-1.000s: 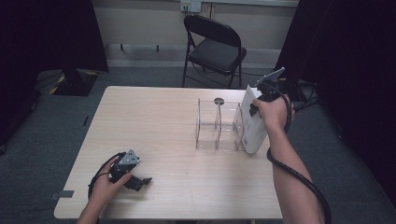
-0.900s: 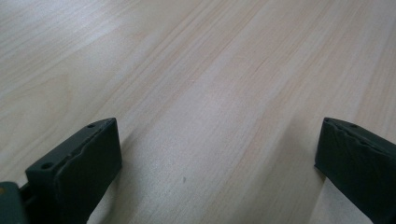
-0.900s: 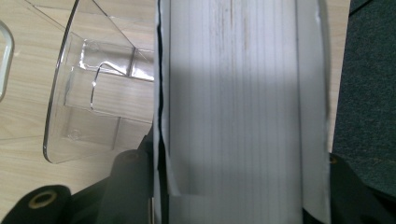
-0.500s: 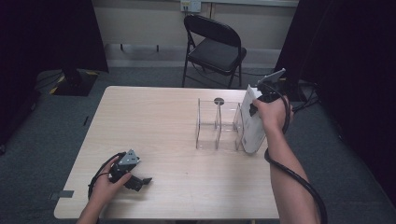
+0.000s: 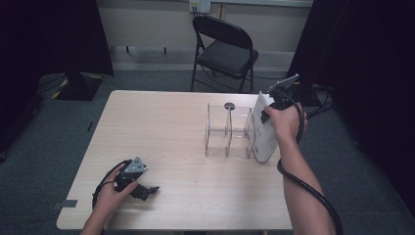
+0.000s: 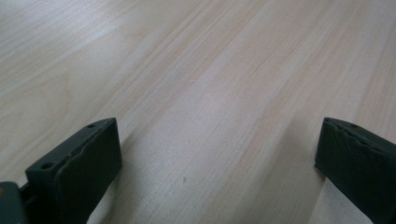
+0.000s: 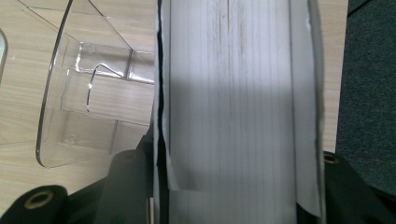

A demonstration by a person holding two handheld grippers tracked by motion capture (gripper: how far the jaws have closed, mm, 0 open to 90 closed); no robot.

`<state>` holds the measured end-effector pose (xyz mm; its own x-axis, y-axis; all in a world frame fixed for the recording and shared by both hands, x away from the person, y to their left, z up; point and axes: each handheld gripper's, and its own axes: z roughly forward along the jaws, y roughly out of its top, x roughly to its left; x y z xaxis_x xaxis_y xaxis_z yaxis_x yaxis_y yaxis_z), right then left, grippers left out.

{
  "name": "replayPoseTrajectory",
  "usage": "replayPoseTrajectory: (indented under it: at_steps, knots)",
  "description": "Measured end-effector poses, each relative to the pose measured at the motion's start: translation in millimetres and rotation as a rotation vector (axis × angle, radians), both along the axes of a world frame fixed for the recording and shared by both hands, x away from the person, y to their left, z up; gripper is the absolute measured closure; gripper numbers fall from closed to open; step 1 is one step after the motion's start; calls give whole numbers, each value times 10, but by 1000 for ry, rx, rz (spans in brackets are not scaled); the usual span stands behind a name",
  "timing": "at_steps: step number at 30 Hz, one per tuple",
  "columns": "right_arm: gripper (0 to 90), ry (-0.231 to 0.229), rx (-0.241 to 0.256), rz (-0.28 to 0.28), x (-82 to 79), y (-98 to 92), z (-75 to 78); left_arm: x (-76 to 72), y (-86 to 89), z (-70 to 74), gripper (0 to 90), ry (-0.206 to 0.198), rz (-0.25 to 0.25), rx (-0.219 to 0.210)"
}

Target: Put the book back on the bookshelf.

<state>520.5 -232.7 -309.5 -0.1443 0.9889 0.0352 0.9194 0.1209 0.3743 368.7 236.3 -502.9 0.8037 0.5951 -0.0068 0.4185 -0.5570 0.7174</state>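
From the high view, the right tool (image 5: 272,105) holds a white book (image 5: 263,131) upright at the right end of a clear acrylic divider rack (image 5: 229,131), the book's lower edge down at the table (image 5: 161,127) just beside the rack's last panel and its top leaning slightly away from it. The right gripper view looks along the book's page edges (image 7: 233,107): the block of pages sits between the two black jaws, which pinch it by its covers, and the rack's curved transparent panel (image 7: 84,98) lies to one side, close to the cover but whether touching it cannot be told. The left tool (image 5: 139,183) rests on the table near its front left corner, well apart from rack and book. The left gripper view shows its jaws spread wide with only bare wood grain (image 6: 210,93) between them. A black folding chair (image 5: 225,49) stands beyond the table.
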Motion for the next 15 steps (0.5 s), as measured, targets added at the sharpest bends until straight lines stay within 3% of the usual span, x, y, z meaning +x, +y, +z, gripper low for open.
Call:
replayPoseTrajectory:
  at_steps: [15]
  knots:
    - [493,-8,3,29,-13,-21,-15,-1,0,-1,0,1,0,-2]
